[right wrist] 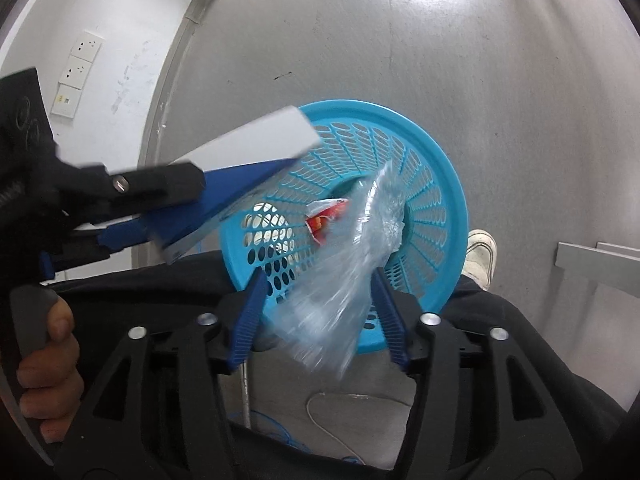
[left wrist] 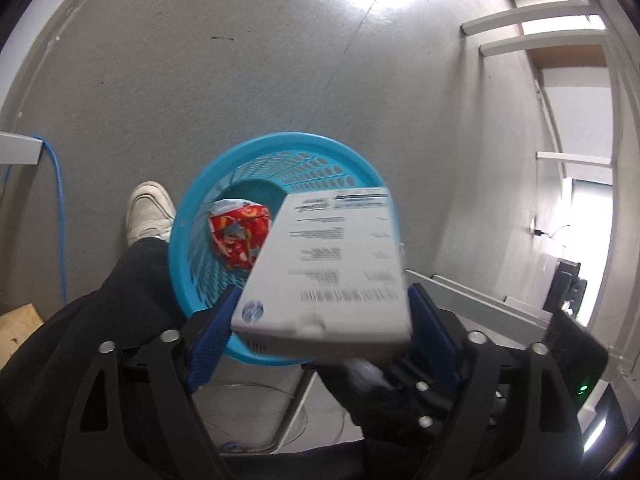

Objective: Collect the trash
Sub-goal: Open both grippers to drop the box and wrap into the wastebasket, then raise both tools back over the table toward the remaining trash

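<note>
While I am pointing both claws steeply down, my left claw (left wrist: 324, 290) is standing wide, with one white printed box (left wrist: 332, 264) lying between its two blue fingers; the box is blurring and the pads do not seem to be pressing on it. My right claw (right wrist: 320, 272) is standing about half spread, and one clear plastic bag (right wrist: 340, 280) is hanging loose and smeared between its fingers, with a gap showing on the left side. One hand (right wrist: 48, 360) is gripping the left claw's handle at the edge of the right view.

Just beyond the fingertips, one round blue basket (left wrist: 200, 184) with perforated walls is standing on the floor, and both the box and the bag are hovering over its mouth. Inside it one red patterned wrapper (left wrist: 240, 236) is lying near the bottom. My black trouser leg (left wrist: 120, 280) is crossing beside the basket, and one white shoe (left wrist: 148, 212) is resting just next to its rim.

Further out, the smooth grey floor (left wrist: 240, 60) is catching a bright glare of light. One blue cable (left wrist: 58, 184) is running down at the left. A white wall (right wrist: 128, 40) is rising beyond the floor, carrying three socket plates (right wrist: 78, 72) stacked one above another.
</note>
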A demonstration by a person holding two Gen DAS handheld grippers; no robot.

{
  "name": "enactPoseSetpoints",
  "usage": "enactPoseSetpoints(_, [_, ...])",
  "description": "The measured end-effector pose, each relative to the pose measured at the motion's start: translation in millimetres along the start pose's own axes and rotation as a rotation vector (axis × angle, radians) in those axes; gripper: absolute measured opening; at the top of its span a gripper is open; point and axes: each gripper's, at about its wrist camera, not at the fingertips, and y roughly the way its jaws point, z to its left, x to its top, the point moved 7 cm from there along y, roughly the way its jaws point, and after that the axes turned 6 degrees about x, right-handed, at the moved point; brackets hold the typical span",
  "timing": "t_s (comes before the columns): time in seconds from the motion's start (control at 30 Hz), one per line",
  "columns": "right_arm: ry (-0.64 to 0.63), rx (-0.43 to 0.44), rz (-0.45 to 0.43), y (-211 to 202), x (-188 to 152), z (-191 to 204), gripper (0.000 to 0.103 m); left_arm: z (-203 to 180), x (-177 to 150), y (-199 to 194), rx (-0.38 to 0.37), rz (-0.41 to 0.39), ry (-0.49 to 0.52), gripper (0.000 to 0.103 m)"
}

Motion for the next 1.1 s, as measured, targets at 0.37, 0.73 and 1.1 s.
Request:
enactPoseSetpoints(0.37, [-0.061, -0.033, -0.052, -16.2, -4.7, 11.3, 0.057, -9.2, -1.1, -13.6, 0.016, -0.074, 0.025, 0.087])
enactPoseSetpoints(0.73, [-0.122, -0.076, -0.194, -78.5, -32.0, 28.7, 0.061, -12.8, -21.4, -83.6, 0.125, -0.342, 0.121, 0.085])
enactPoseSetpoints(1.1, [-0.177, -0.078, -0.306, -144.5, -78.6, 47.5, 0.069, -22.5, -73.9, -120.5, 0.215, -0.437, 0.207, 0.086])
